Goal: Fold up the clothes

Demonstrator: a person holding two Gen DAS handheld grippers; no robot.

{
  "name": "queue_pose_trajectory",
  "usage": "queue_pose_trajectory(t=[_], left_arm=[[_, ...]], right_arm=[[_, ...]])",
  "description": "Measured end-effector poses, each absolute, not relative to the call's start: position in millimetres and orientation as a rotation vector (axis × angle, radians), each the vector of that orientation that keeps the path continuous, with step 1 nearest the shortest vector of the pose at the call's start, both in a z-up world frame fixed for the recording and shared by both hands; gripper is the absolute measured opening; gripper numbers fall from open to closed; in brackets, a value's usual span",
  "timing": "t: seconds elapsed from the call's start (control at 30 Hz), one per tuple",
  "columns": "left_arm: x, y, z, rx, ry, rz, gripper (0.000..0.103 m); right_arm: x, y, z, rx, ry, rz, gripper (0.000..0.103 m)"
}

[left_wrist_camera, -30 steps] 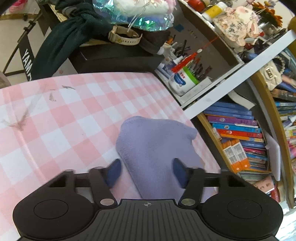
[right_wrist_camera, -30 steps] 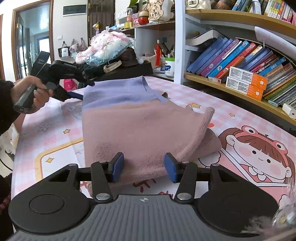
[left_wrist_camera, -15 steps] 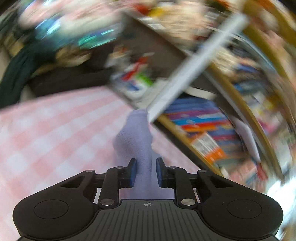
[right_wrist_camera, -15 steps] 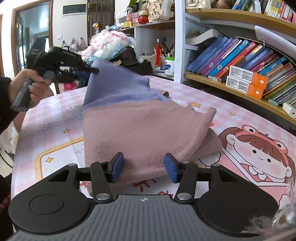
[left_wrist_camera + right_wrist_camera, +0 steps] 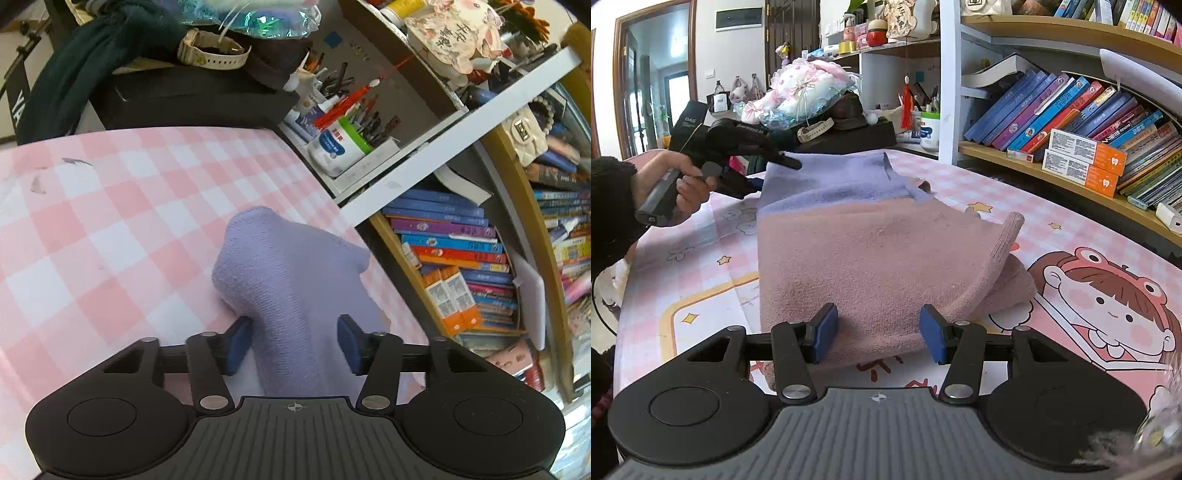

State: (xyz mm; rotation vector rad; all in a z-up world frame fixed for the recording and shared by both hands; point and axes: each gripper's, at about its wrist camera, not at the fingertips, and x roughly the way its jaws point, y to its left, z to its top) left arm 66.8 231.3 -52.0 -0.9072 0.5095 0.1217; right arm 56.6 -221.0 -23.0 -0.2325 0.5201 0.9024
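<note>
Low over the garment, both grippers, left and right (fingers spread wide, gripping nothing).

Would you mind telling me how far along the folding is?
The towel lies folded over on the table, its right edge lifted. Nothing is gripped: the left gripper and right gripper are open around it. Flattening and further folds remain.

Pink checked table bears the folded towel.
</note>
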Motion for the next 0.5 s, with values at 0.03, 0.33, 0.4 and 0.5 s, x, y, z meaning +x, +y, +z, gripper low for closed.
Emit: queue_pose_trajectory(t=[0.03,0.33,0.4,0.5], left_arm=[[68,231,-52,-0.905,0.506,0.123,0.053],[67,227,-58,-0.904,0.459,0.146,0.040],[67,230,-60,-0.922,0.466,0.157,0.026],[66,236,-63,-0.969,0.465,0.140,0.015]], right_arm=[[57,-221,-23,-0.233,0.520,0.903,0.048],[55,-220,-23,-0.238,0.519,0.901,0.048],[55,-220,-23,-0.239,0.518,0.900,0.048],[53,-220,-23,-0.240,0.515,0.896,0.048]])
